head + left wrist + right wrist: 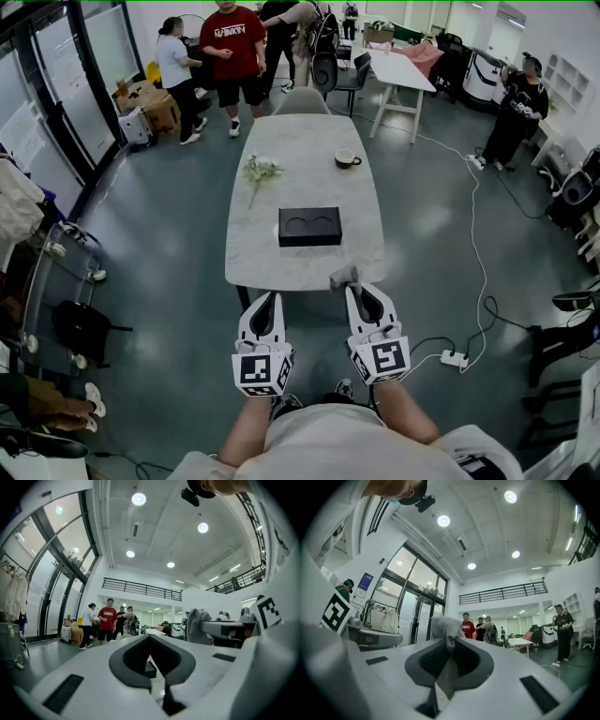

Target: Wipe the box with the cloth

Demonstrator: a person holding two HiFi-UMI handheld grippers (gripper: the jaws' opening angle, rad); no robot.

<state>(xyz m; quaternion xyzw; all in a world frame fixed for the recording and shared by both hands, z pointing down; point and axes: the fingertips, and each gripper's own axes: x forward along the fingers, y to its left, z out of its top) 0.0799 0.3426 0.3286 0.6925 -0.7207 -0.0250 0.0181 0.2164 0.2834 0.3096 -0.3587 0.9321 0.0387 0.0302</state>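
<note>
**Over the table's [300, 141] near edge: cloth [343, 276] pinched, box [309, 226] apart**

Head view: the black box lies mid-table, nearer the near edge. The right gripper [354, 287] holds the grey cloth at that edge. The left gripper [272, 298] hovers just beside it, off the table.

Left gripper view: jaws pressed together, nothing between them.

Right gripper view: jaws pinching the cloth at their tips.

The box [309, 226] is black, flat and rectangular, with two round hollows side by side in its lid. It lies flat on the pale table [281, 169], long side across, towards the near end. The cloth [344, 276] is small, grey and crumpled, bunched upright at the table's near edge and pinched in the right gripper [354, 289], well apart from the box.
</note>
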